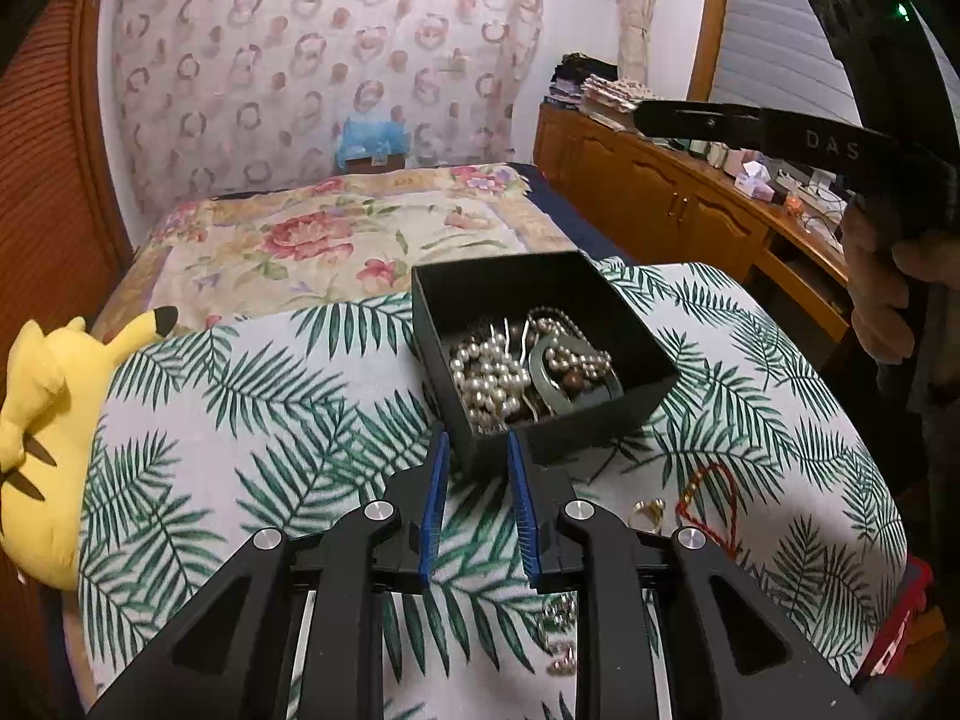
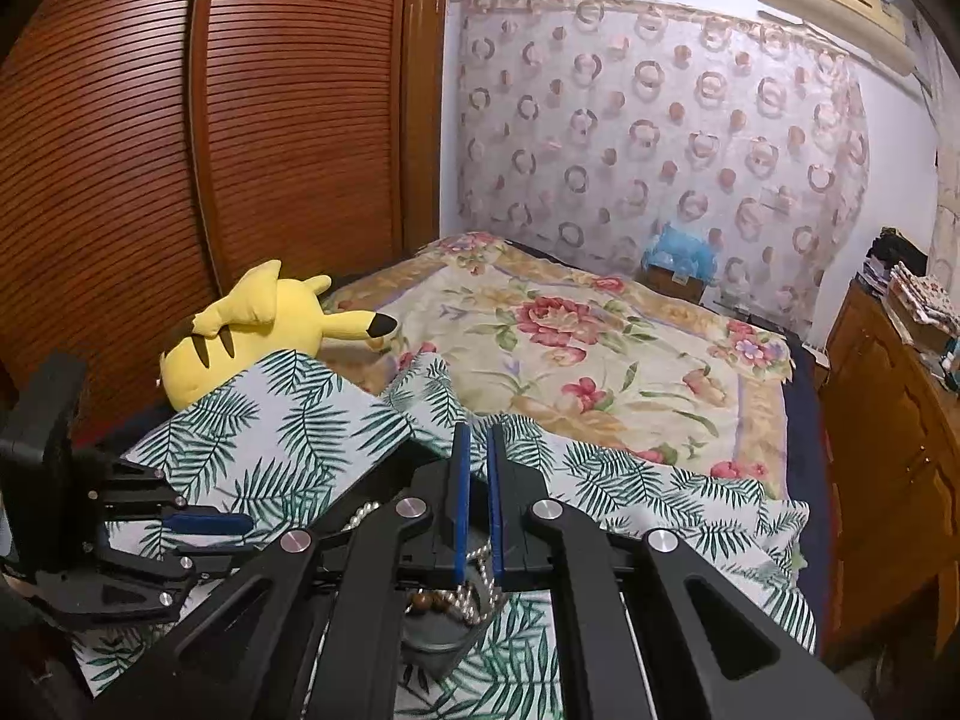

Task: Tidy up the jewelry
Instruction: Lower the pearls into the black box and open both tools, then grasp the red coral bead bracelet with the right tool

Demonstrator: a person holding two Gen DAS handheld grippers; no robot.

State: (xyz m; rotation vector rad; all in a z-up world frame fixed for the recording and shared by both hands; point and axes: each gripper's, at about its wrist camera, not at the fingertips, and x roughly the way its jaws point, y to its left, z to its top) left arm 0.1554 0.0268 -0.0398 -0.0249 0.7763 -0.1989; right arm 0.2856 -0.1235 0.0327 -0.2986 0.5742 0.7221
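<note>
The black box (image 1: 576, 429) sits on the leaf-print cloth (image 1: 252, 420), at 12 o'clock from the left tool (image 1: 477, 441), just past its tips. The box is open on top. Inside it lie white pearls (image 1: 486, 378) and a dull green bangle (image 1: 549, 360), all in a heap.

The left tool's two blue pads stand a little apart. Nothing is between them.

Some jewelry is not in the box yet. A gold ring (image 1: 648, 510) lies on the cloth at 4 o'clock from the left tool's tips, close by. A red cord (image 1: 681, 507) lies just beside the ring, a bit more to the right. Its loop runs long from 6 to 12 o'clock. A few small shiny bits (image 1: 558, 615) lie under the left tool, back at 6 o'clock.

The right tool (image 2: 478, 429) has its pads almost together. I see nothing held at its tips. In the left view it hangs high up at 2 o'clock, well above the box.

I think the ring or the cord goes in next. The left tool is lower and nearer to them, so it likely has to swing right and back. The ring is small and flat, so it may slip.
</note>
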